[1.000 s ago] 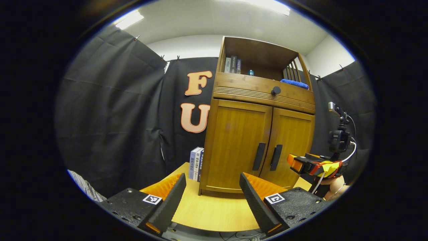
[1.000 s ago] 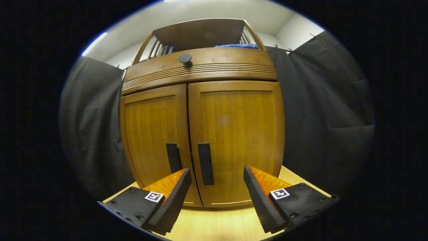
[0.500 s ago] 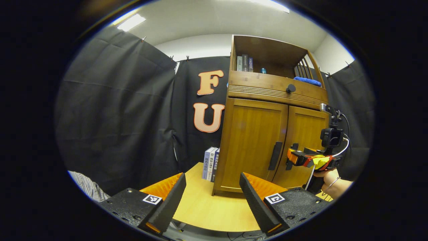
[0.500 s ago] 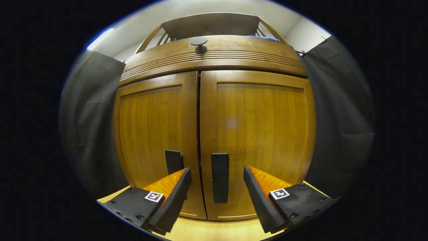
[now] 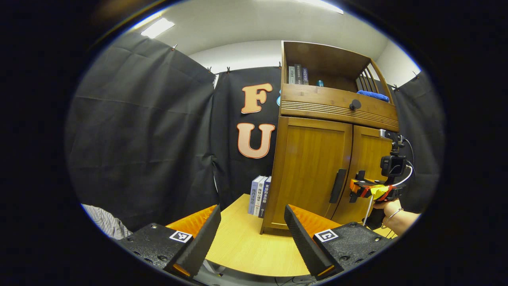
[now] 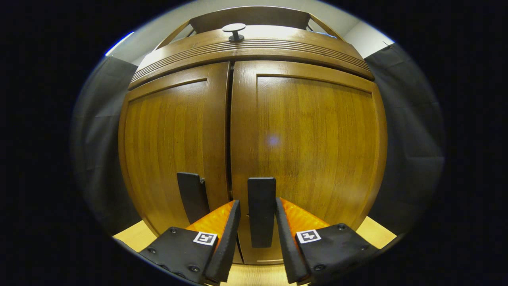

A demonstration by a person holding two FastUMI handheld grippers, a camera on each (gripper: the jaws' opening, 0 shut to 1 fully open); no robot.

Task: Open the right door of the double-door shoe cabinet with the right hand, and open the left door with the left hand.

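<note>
R gripper (image 6: 257,226) straddles the right door handle (image 6: 261,210) at 6 o'clock — fingers near it, contact unclear (doors shut). L gripper (image 5: 252,232) apart, cabinet (image 5: 317,167) at 2 o'clock.

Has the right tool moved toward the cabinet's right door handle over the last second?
Yes. The right tool has come forward to the right door handle, which now sits between its narrowed fingers. Both doors look shut.
</note>
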